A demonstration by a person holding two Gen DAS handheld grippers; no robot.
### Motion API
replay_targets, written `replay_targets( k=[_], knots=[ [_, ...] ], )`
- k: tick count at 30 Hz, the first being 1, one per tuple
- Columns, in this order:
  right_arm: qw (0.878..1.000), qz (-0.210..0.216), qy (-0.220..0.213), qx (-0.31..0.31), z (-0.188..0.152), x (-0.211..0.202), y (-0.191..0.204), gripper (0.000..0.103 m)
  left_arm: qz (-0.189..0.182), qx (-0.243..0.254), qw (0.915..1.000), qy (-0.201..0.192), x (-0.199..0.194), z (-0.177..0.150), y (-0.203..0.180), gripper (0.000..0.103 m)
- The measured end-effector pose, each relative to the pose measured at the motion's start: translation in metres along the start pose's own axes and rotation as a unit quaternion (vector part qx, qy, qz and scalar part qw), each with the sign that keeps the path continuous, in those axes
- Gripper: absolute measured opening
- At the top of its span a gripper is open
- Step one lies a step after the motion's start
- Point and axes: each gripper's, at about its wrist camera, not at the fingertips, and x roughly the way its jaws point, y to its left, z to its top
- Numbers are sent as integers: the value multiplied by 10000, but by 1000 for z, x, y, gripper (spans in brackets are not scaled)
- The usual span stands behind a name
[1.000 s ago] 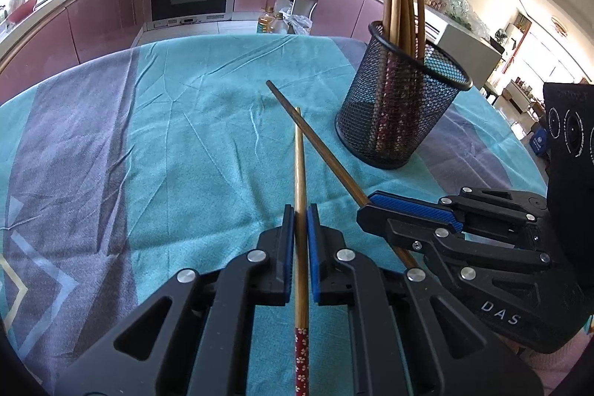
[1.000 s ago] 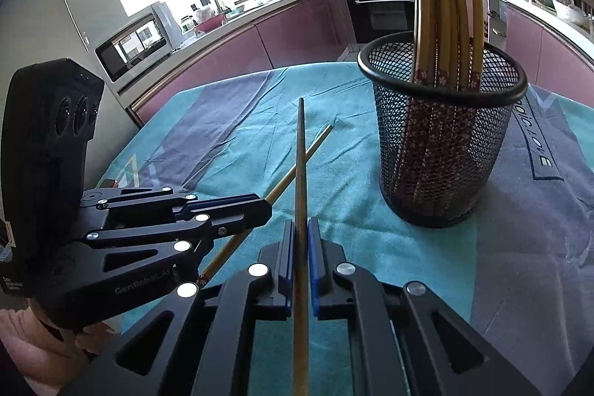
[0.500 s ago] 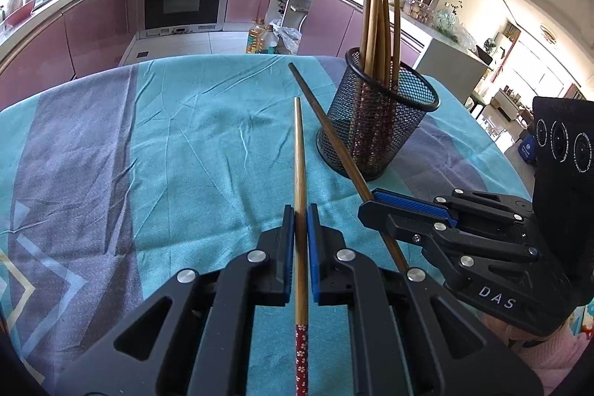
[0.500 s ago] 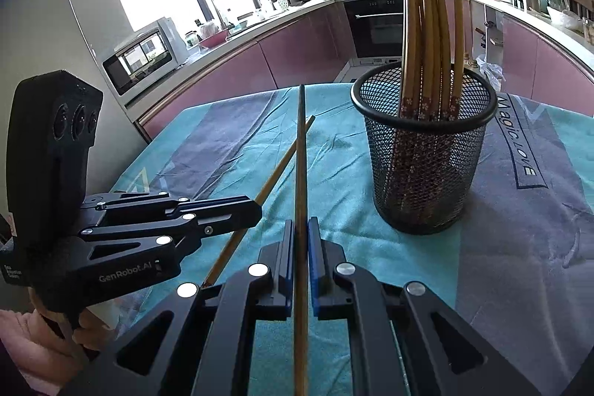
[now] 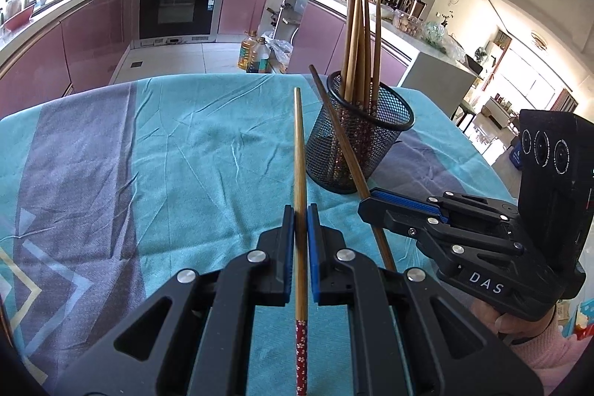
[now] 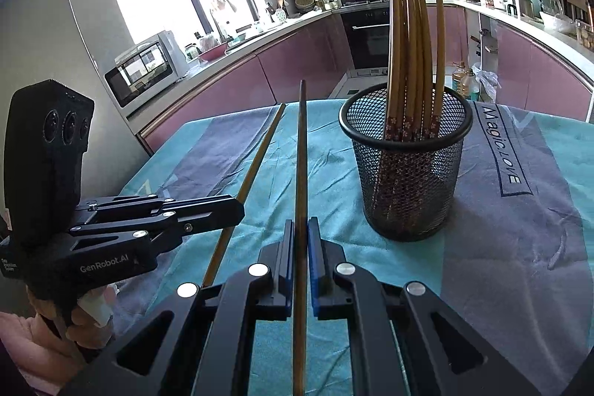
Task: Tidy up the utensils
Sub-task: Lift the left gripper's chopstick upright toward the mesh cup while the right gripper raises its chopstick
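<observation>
Teal-and-grey tablecloth (image 5: 185,143) before pink kitchen cabinets (image 5: 92,39), each gripper (image 5: 300,218) (image 6: 301,229) pinching one chopstick (image 5: 299,154) (image 6: 302,154).

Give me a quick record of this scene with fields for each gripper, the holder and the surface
left gripper: shut on a chopstick, patterned end toward the camera
right gripper: shut on a second chopstick
holder: black mesh cup, upright, with several chopsticks standing in it
surface: teal and grey tablecloth
setting: kitchen
</observation>
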Motion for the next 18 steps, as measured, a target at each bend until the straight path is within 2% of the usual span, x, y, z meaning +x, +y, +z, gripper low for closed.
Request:
replay_targets(
  k=[18],
  knots=[
    [9998, 43, -200, -6, 4, -9, 2, 6, -145, 13, 9999, -89, -10, 1, -4, 8]
  ],
)
